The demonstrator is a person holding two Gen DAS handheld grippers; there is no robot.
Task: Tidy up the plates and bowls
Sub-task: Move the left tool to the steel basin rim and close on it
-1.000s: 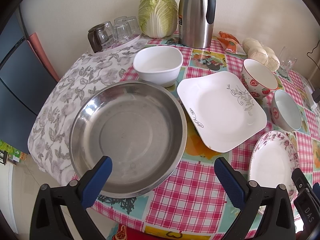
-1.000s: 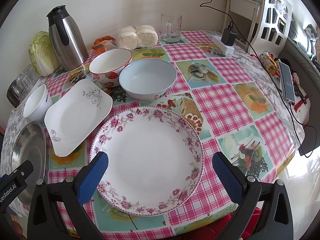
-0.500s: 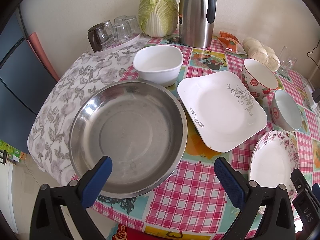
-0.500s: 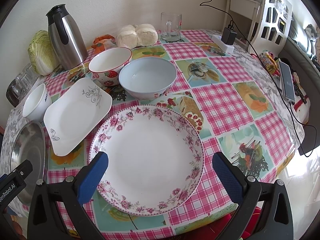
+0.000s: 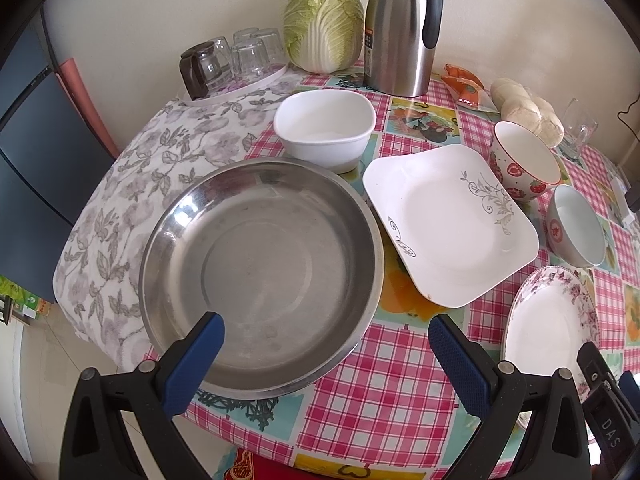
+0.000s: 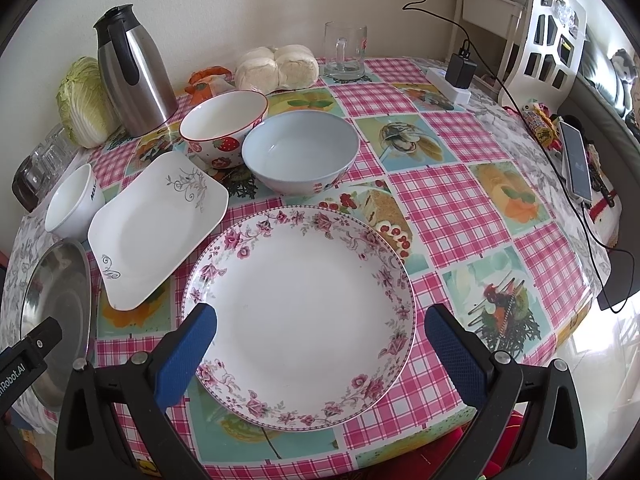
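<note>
A wide steel basin lies at the table's left edge, with my left gripper open above its near rim. Beside it sit a white square plate, a white bowl, a strawberry bowl, a pale blue bowl and a floral round plate. In the right wrist view my right gripper hangs open over the near part of the floral plate, with the blue bowl, strawberry bowl and square plate beyond.
A steel thermos, a cabbage and upturned glasses line the back wall. Buns, a glass mug, a charger and a phone sit toward the right side. The checked tablecloth drops off near me.
Both grippers have stayed open and almost still. The right wrist view has shifted very slightly.
</note>
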